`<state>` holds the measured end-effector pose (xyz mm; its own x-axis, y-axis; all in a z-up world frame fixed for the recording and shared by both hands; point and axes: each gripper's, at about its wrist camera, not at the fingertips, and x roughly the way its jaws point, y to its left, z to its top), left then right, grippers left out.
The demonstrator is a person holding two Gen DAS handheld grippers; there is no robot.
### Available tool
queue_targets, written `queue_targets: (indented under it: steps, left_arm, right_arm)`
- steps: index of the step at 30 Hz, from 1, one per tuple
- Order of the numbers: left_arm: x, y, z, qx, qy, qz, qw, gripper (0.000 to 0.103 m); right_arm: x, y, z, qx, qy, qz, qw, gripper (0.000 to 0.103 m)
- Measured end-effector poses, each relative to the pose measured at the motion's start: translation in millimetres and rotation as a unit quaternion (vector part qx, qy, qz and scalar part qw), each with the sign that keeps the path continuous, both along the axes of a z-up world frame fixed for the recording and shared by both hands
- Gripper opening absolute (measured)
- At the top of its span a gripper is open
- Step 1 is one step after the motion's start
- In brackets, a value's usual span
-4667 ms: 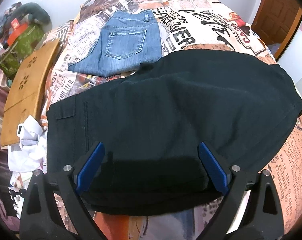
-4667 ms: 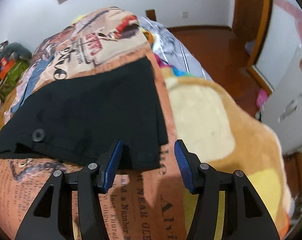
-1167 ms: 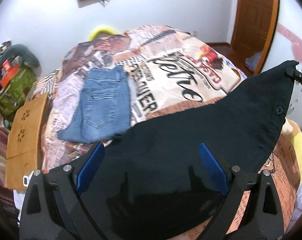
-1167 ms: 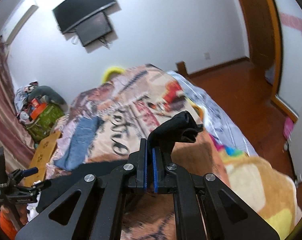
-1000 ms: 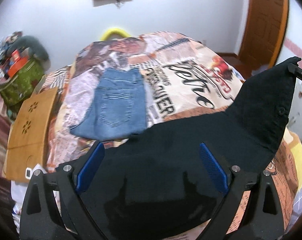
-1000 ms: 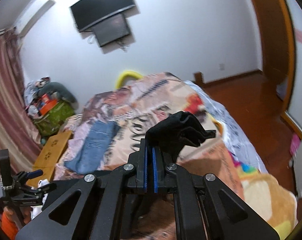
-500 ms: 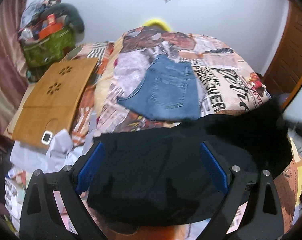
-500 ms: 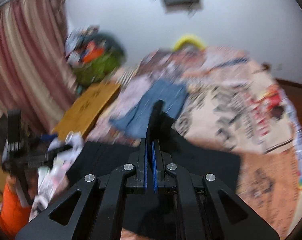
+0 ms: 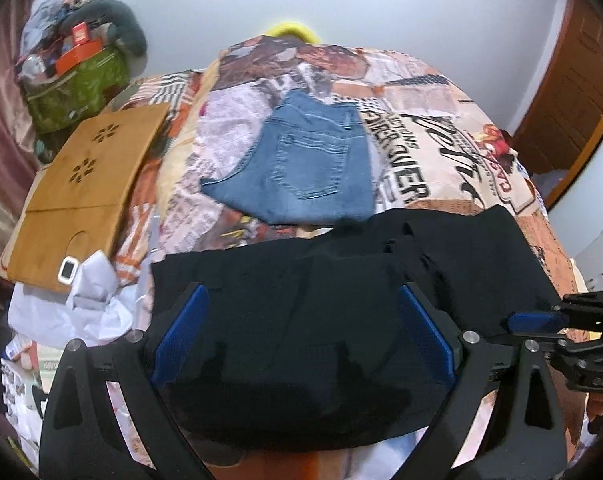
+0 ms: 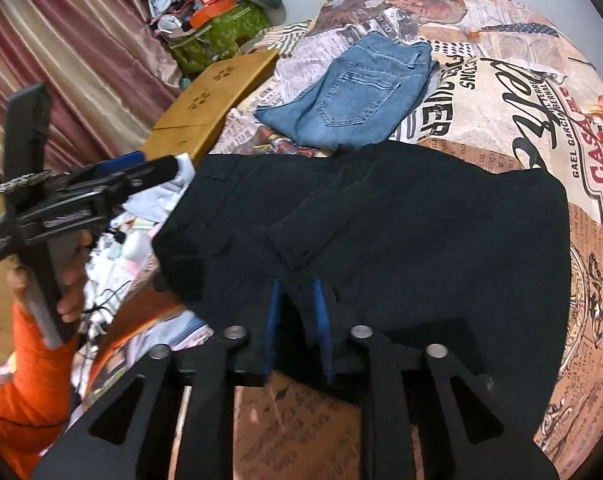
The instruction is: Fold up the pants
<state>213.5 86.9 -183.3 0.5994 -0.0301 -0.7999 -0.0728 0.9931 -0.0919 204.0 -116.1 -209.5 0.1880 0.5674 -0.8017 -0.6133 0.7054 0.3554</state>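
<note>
Black pants [image 9: 301,280] lie folded across the near part of a newspaper-print bedspread [image 9: 441,140]. My left gripper [image 9: 301,336] hovers over their near edge, open wide, with nothing between its blue pads. In the right wrist view the pants [image 10: 421,240] show a loose flap laid over their middle. My right gripper [image 10: 296,316] sits low at that flap, its jaws opening with a narrow gap; a fold of black cloth lies between the pads, which are not pressing it. The left gripper [image 10: 101,184] shows at the left, held by a hand in an orange sleeve.
Folded blue jeans [image 9: 309,168] lie just beyond the black pants. A wooden board [image 9: 81,200] and a green bag [image 9: 77,84] stand at the bed's left side, with crumpled white cloth [image 9: 73,304] near them. A striped curtain [image 10: 61,60] hangs at the left; a wooden door [image 9: 573,100] is at the right.
My right gripper carried the pants' end from high at the right over to the left and down onto the pants, then parted its pads. The left gripper swung left, still open.
</note>
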Motion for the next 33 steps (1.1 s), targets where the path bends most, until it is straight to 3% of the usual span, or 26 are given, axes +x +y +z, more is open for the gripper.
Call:
queue_targets:
  steps: [5, 9, 12, 13, 16, 20, 24, 25, 27, 32, 33]
  left_arm:
    - [20, -27, 0, -0.003, 0.004, -0.03, 0.9995, 0.096]
    - [43, -51, -7, -0.02, 0.022, -0.059, 0.9978, 0.096]
    - [58, -68, -14, -0.031, 0.034, -0.085, 0.9954, 0.093]
    - [63, -73, -18, -0.032, 0.039, -0.092, 0.9944, 0.087]
    - [78, -93, -34, -0.032, 0.071, -0.12, 0.9897, 0.074]
    - [91, -109, -60, -0.025, 0.111, -0.134, 0.9844, 0.071]
    - [88, -111, -68, -0.046, 0.11, -0.136, 0.9835, 0.06]
    - [87, -110, -68, -0.063, 0.109, -0.14, 0.982, 0.049]
    - [86, -107, -70, -0.092, 0.112, -0.15, 0.9781, 0.042]
    - [86, -106, -66, -0.094, 0.111, -0.144, 0.9788, 0.02]
    - [85, -108, -63, -0.087, 0.108, -0.14, 0.9804, 0.019]
  right_arm:
    - [-5, -21, 26, 0.011, -0.049, -0.005, 0.999, 0.04]
    - [2, -47, 44, -0.017, -0.128, -0.041, 0.991, 0.048]
    - [11, -62, 44, -0.042, -0.159, -0.069, 0.984, 0.049]
    - [16, -68, 40, -0.05, -0.162, -0.081, 0.982, 0.049]
    - [27, -84, 30, -0.063, -0.161, -0.101, 0.98, 0.049]
    - [40, -98, 5, -0.076, -0.133, -0.117, 0.981, 0.049]
    - [43, -106, -18, -0.089, -0.108, -0.119, 0.983, 0.049]
    - [45, -108, -25, -0.09, -0.1, -0.119, 0.984, 0.049]
    - [45, -113, -36, -0.082, -0.079, -0.12, 0.986, 0.05]
    - [45, -119, -36, -0.064, -0.071, -0.127, 0.987, 0.051]
    - [45, -119, -36, -0.065, -0.072, -0.127, 0.987, 0.051]
